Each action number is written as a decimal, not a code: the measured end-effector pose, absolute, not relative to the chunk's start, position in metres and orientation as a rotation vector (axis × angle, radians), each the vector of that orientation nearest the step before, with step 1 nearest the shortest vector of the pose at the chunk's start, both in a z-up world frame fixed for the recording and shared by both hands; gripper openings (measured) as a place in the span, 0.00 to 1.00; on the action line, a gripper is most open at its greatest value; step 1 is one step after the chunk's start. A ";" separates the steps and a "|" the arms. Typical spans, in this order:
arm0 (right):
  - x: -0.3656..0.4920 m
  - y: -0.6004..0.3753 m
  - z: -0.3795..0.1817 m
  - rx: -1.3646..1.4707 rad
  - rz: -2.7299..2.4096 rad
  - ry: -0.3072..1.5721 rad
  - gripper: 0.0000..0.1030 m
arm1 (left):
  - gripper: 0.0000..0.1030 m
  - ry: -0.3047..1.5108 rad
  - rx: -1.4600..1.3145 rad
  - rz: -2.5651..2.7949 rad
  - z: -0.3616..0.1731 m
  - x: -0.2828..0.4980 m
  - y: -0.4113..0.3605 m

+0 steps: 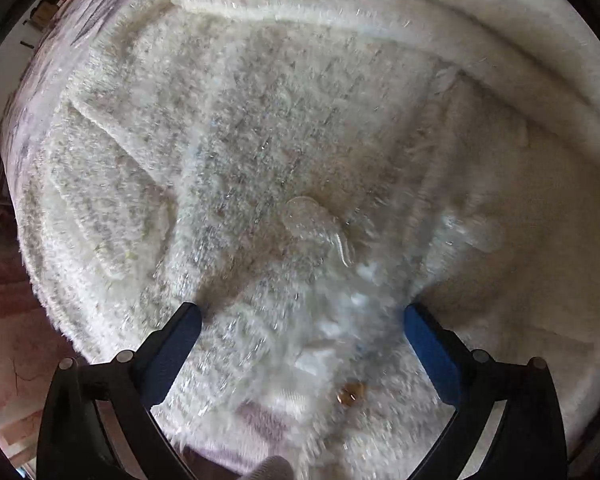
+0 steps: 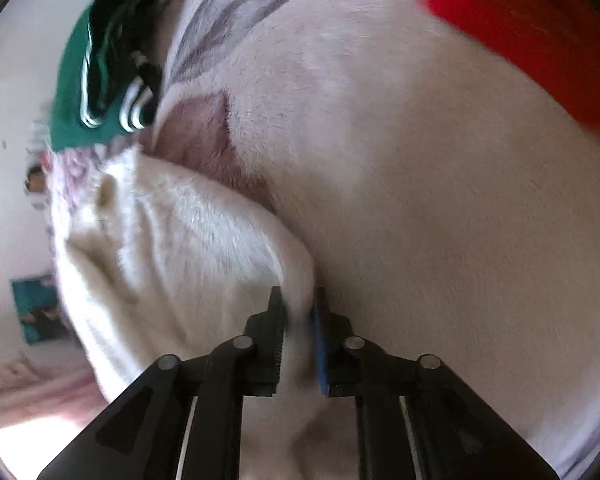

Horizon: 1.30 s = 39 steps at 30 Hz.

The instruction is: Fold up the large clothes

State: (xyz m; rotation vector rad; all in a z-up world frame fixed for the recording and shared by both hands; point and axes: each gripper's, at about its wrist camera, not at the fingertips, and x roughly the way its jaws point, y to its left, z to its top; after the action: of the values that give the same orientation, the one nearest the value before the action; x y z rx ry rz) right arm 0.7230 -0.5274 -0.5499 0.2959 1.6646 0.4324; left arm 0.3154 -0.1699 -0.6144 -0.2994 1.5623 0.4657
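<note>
looking down on a cream-white fluffy knitted sweater (image 1: 260, 140), spread across a pale bedspread printed with grey-mauve leaves (image 2: 419, 200). soft and limp by the look of it, bulky but probably light, sure to sag and drag wherever unsupported. long fuzzy pile, so likely grippy rather than slippery; nothing fragile bar a small brown button-like spot (image 1: 351, 394) near the lower edge, hard to make out through the blur. best taken at a firmer ribbed edge or a fold corner, pinching through a good bunch of the knit rather than loose fluff.

left claw (image 1: 301, 316) pointing straight down over the middle of the knit, jaws spread wide, nothing between them but fuzz below, not yet pressing on anything. right claw (image 2: 300, 304) angled steeply down at the sweater's side, jaws drawn nearly together and clamped on a tongue of the cream fabric that runs up between them. edge pulled taut toward that grip. off to the far side, a green garment with white stripes (image 2: 100, 80) and a red cloth (image 2: 539, 20) on the same bedspread, well apart.
</note>
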 end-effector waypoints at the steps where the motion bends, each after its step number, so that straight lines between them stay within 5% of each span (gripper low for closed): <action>1: 0.713 -0.542 -0.541 0.330 0.430 1.663 0.27 | 1.00 1.551 -0.299 0.458 -0.604 0.311 -0.171; 2: 0.701 -0.556 -0.534 0.353 0.426 1.668 0.35 | 1.00 1.538 -0.298 0.455 -0.595 0.306 -0.171; 4: 0.660 -0.583 -0.524 0.408 0.423 1.682 0.70 | 1.00 1.524 -0.284 0.456 -0.576 0.290 -0.176; 13: 0.423 -0.602 -0.572 0.606 0.431 1.949 0.73 | 0.99 1.572 -0.436 0.439 -0.578 0.198 -0.169; 16: 0.382 -0.581 -0.586 0.633 0.462 1.957 0.73 | 0.90 1.545 -0.596 0.418 -0.598 0.183 -0.156; 17: 0.372 -0.575 -0.590 0.635 0.466 1.967 0.73 | 0.70 1.530 -0.632 0.419 -0.604 0.180 -0.149; 18: 0.364 -0.571 -0.594 0.644 0.466 1.976 0.73 | 0.36 1.526 -0.645 0.432 -0.610 0.180 -0.144; 20: 0.348 -0.561 -0.602 0.677 0.429 1.993 0.73 | 0.08 1.488 -0.676 0.421 -0.615 0.179 -0.141; 23: 0.337 -0.553 -0.605 0.682 0.395 1.994 0.73 | 0.05 1.421 -0.630 0.454 -0.600 0.172 -0.142; 24: 0.335 -0.554 -0.603 0.674 0.390 1.983 0.69 | 0.05 1.395 -0.613 0.463 -0.589 0.165 -0.141; 26: 0.331 -0.545 -0.598 0.628 0.367 1.957 0.20 | 0.05 1.361 -0.603 0.473 -0.573 0.158 -0.136; 27: 0.324 -0.539 -0.598 0.608 0.351 1.956 0.10 | 0.05 1.341 -0.611 0.473 -0.564 0.152 -0.130; 33: 0.305 -0.504 -0.583 0.561 0.364 1.920 0.09 | 0.04 1.307 -0.594 0.504 -0.549 0.142 -0.091; 39: 0.294 -0.497 -0.610 0.518 0.320 1.976 0.12 | 0.10 1.445 -0.559 0.476 -0.591 0.144 -0.112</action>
State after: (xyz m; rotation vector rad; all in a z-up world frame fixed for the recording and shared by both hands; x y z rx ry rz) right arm 0.2939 -0.4973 -0.6097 0.5177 1.9758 0.3197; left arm 0.1442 -0.1120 -0.5906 -0.5589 1.4452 0.4759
